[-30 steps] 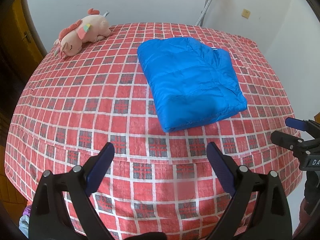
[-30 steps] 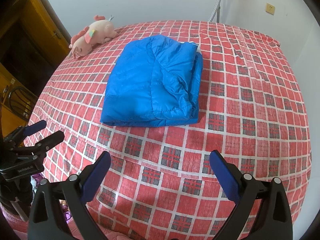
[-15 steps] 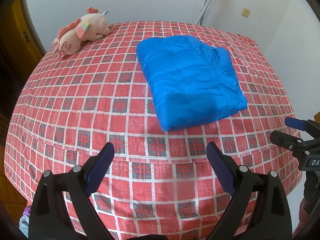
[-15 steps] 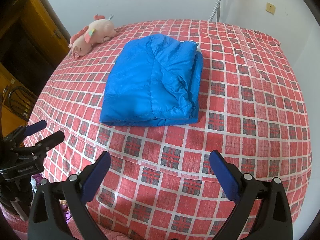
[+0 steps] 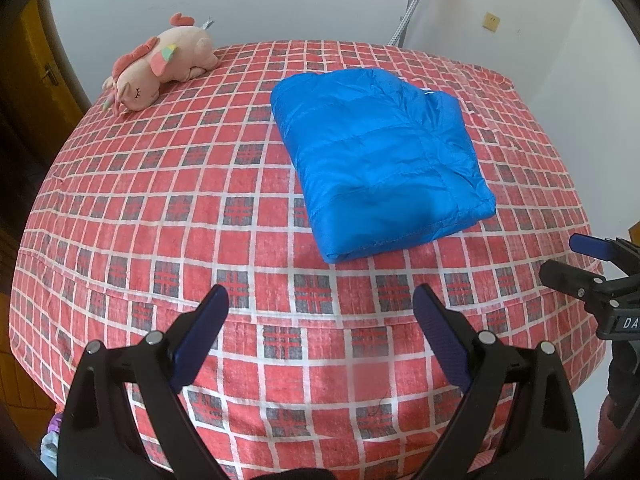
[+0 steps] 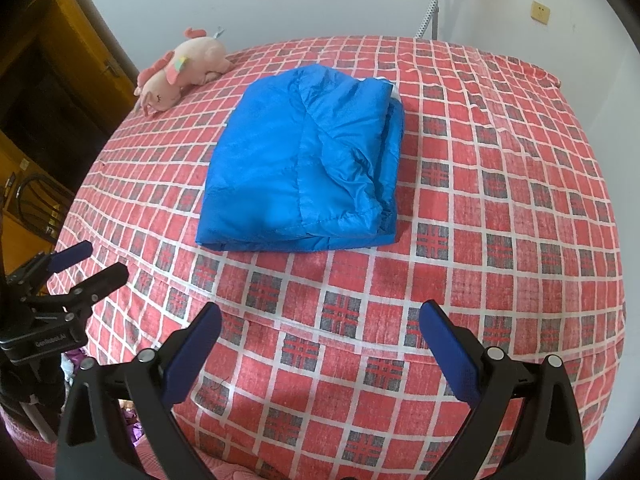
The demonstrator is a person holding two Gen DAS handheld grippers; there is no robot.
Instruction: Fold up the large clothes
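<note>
Folded blue jacket (image 5: 384, 156) hides its sleeves, lying on the bed (image 5: 160, 208); left gripper (image 5: 320, 320) and right gripper (image 6: 320, 332) jaws gape empty.

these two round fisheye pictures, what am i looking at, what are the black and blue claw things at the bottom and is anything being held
There is no robot here. A person holds a two-finger gripper in each hand, and a camera on each looks forward along its fingers.

In the left wrist view, the left gripper fills the bottom; the right gripper shows at the right edge. The right wrist view is the mirror case: the right gripper is below, the left gripper at the left edge.

Both look at a bed with a red checked cover. On it lies a folded blue quilted jacket, and a pink plush unicorn toy lies by the far corner.

Both grippers are open, near the bed's front edge. Nothing is held.
</note>
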